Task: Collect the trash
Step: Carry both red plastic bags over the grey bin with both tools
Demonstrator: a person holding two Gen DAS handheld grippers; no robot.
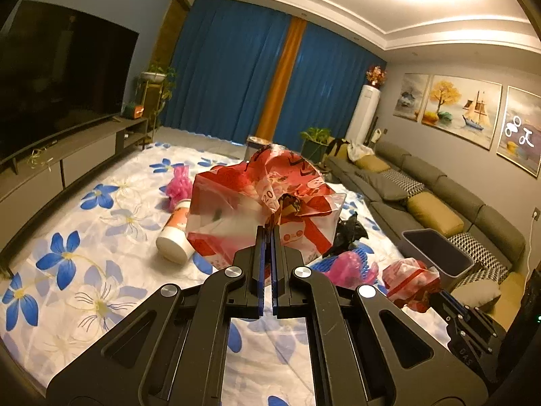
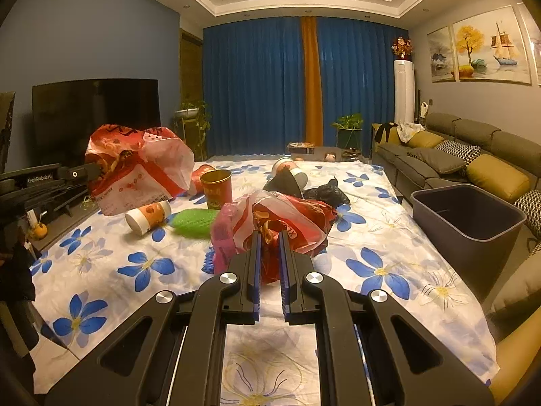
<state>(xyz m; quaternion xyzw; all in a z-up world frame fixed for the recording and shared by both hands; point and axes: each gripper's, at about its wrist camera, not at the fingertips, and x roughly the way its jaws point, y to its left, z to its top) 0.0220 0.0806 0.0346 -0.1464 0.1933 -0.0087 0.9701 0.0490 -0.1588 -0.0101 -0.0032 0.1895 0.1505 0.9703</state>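
Observation:
My left gripper [image 1: 269, 233] is shut on a large red-and-white plastic bag [image 1: 250, 199], held up above the floral sheet; the bag also shows in the right wrist view [image 2: 135, 165] at the left. My right gripper [image 2: 269, 240] is shut on a smaller red-and-white plastic bag [image 2: 287, 220] that rests on the sheet; it also shows in the left wrist view [image 1: 410, 280]. A grey trash bin [image 2: 470, 220] stands open at the right edge of the sheet, also in the left wrist view [image 1: 436, 253].
Loose trash lies on the sheet [image 2: 389, 247]: paper cups [image 2: 148, 216], a gold cup [image 2: 216, 186], a green object [image 2: 196, 221], a pink bag [image 1: 177, 182], a black bag [image 2: 326, 191]. A sofa [image 2: 473, 159] runs along the right, a TV stand [image 1: 67, 162] along the left.

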